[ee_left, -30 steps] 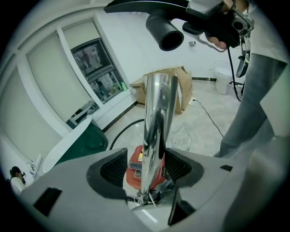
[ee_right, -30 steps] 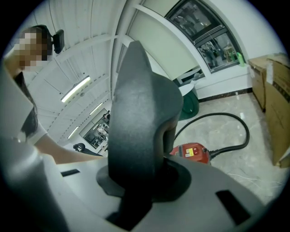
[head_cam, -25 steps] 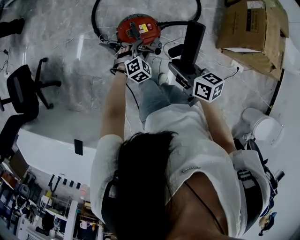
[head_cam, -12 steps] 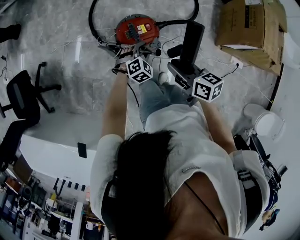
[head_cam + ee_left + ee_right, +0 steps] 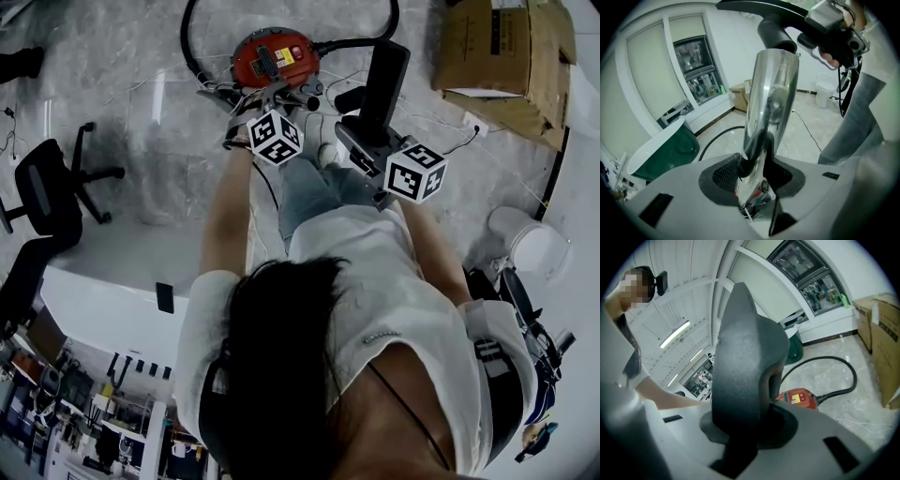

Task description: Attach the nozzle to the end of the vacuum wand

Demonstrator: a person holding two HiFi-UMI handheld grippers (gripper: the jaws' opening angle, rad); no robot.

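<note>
In the left gripper view, the chrome vacuum wand runs up between the pads of my left gripper. Its jaws have just been closing and now press on the tube. The wand's open end points at the black nozzle's socket, a short gap away. My right gripper is shut on the black nozzle, which stands upright in the jaws. In the head view, the left gripper sits by the wand and the right gripper carries the nozzle, both in front of the person's legs.
The red vacuum canister lies on the marble floor with its black hose looping behind it and loose cables around. Cardboard boxes stand at the right, a white bin is at the lower right, and an office chair is at the left.
Both grippers stay about where they were over the canister. Only the head view has shifted a little.
</note>
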